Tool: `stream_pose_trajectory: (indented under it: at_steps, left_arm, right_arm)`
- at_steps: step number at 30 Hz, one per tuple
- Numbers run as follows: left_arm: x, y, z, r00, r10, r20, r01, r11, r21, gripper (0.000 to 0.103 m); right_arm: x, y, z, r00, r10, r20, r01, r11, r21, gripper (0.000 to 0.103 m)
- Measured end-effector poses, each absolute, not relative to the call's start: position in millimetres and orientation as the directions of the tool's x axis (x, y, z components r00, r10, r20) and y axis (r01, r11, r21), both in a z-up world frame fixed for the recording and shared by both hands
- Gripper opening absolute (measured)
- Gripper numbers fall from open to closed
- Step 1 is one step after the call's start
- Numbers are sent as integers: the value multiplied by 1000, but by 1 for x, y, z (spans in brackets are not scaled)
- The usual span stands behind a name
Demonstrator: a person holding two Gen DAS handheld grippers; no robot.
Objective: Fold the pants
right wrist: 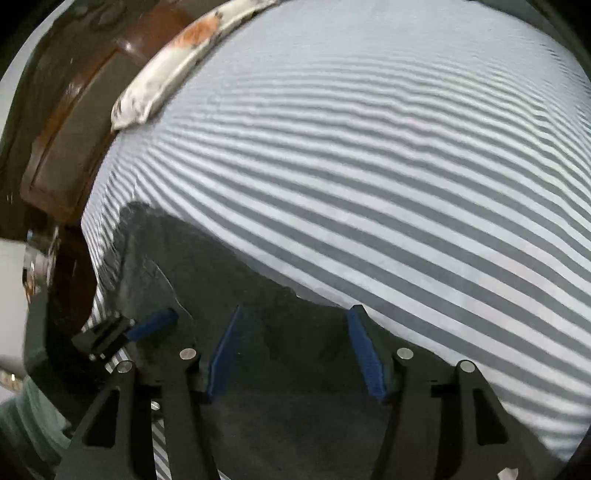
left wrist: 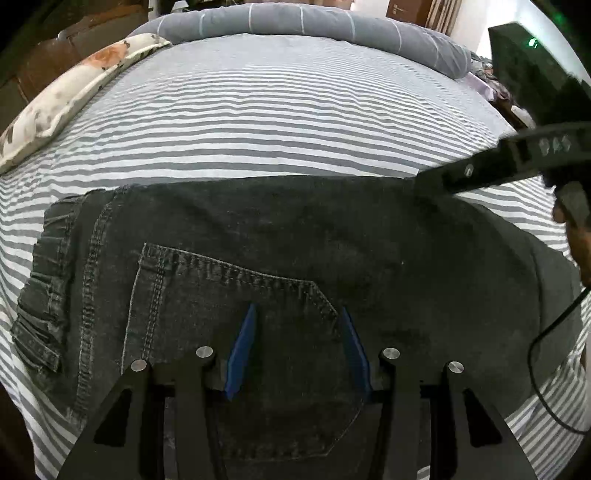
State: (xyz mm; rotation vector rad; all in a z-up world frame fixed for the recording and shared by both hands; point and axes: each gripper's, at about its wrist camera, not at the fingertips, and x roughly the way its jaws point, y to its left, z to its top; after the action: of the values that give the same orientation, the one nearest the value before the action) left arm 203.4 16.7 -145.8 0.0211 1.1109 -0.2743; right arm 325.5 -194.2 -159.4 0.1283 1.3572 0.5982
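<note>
Dark grey jeans (left wrist: 280, 229) lie flat on the striped bed sheet (left wrist: 280, 122), waistband to the left and back pocket (left wrist: 236, 295) facing up. My left gripper (left wrist: 299, 306) hovers over that pocket, its blue pads apart with nothing between them. At the jeans' far right edge, my right gripper (left wrist: 432, 182) reaches down to the fabric. In the right wrist view my right gripper (right wrist: 295, 308) stands open over the dark jeans (right wrist: 207, 266), with the cloth's edge just past its fingertips. A blue pad (right wrist: 151, 326) of the left gripper shows at lower left.
A floral pillow (left wrist: 66, 99) lies along the left side of the bed and a grey rolled duvet (left wrist: 314, 26) lies across the far end. A brown wooden bed frame (right wrist: 70, 140) borders the left. A black cable (left wrist: 546, 332) and a hand (left wrist: 576, 229) are at the right.
</note>
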Motion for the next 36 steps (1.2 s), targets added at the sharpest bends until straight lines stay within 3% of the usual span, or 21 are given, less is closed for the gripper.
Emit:
stream_pose_trajectory:
  at_steps: [2, 4, 5, 6, 9, 18, 22, 27, 32, 36]
  left_arm:
    - [203, 20, -145, 408, -229, -884, 218, 965, -149, 48]
    - [205, 26, -143, 406, -251, -879, 198, 963, -184, 48]
    - [207, 30, -141, 410, -264, -873, 181, 962, -205, 48]
    - [208, 34, -137, 420, -267, -867, 162, 962, -218, 48]
    - [209, 47, -126, 479, -269, -836, 113, 963, -246, 48]
    - [205, 57, -90, 628, -320, -710, 131, 942, -309, 48]
    - [210, 43, -98, 595, -333, -731, 172, 942, -289, 48]
    - [232, 30, -146, 429, -239, -871, 127, 971, -204, 48]
    - [236, 31, -150, 429, -243, -870, 126, 970, -209, 48]
    - [234, 26, -150, 434, -232, -871, 136, 972, -192, 48]
  right_arm:
    - [319, -189, -162, 67, 467, -882, -372, 832, 412, 56]
    - [309, -181, -160, 75, 444, -893, -428, 823, 374, 35]
    - [302, -180, -160, 75, 427, -901, -448, 822, 352, 18]
    - [295, -182, -159, 82, 425, -901, -453, 822, 346, 13]
    - [276, -188, -154, 115, 464, -878, -448, 814, 371, 9]
    - [218, -179, -176, 114, 534, -838, -405, 795, 452, 8]
    - [217, -181, -178, 119, 548, -828, -390, 793, 469, 9]
    - [218, -178, -176, 121, 545, -829, -389, 795, 466, 16]
    - [222, -181, -176, 103, 610, -786, -325, 768, 552, 31]
    - [230, -199, -179, 112, 674, -730, -212, 734, 645, 32]
